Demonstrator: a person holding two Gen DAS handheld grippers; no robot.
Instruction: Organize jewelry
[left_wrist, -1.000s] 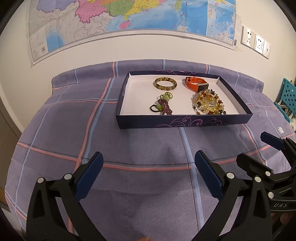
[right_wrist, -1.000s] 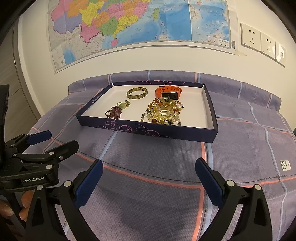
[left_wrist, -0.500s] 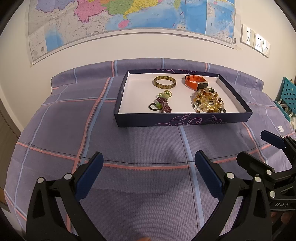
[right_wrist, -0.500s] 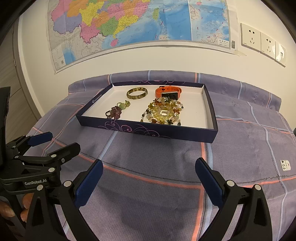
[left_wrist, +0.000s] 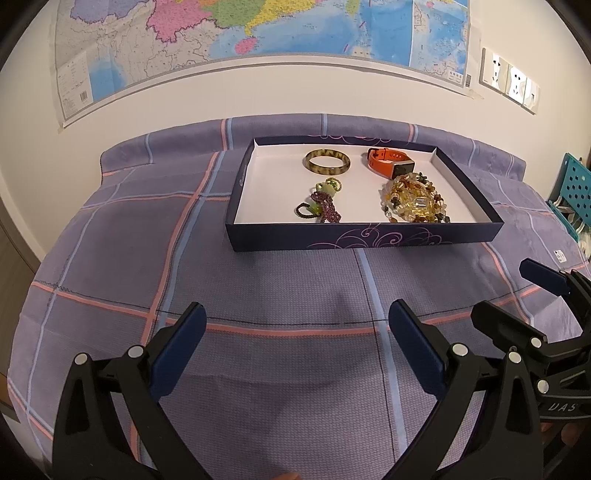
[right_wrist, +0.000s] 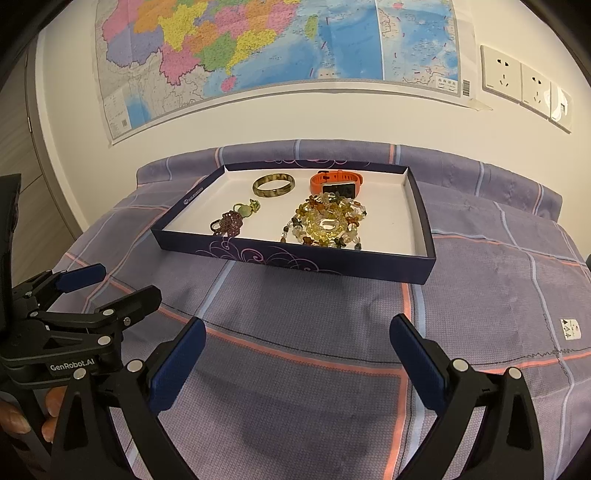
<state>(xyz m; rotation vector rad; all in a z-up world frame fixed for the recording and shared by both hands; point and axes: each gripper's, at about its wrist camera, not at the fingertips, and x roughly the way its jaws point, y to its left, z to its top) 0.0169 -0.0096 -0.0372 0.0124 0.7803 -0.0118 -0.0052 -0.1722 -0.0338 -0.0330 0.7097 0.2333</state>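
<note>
Beyond both spread grippers (left_wrist: 297, 321) (right_wrist: 297, 332), jewelry box (left_wrist: 362, 238).

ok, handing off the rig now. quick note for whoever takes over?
Left gripper: open, empty, over the bedspread, short of the box.
Right gripper: open, empty, also short of the box.
In the box: bangle far left, orange watch far right, purple-green piece near left, amber bead pile near right, touching the watch.
Done: nothing visibly in progress.
Left: the sorting itself; beads look tangled, so probably tackle those first.
</note>
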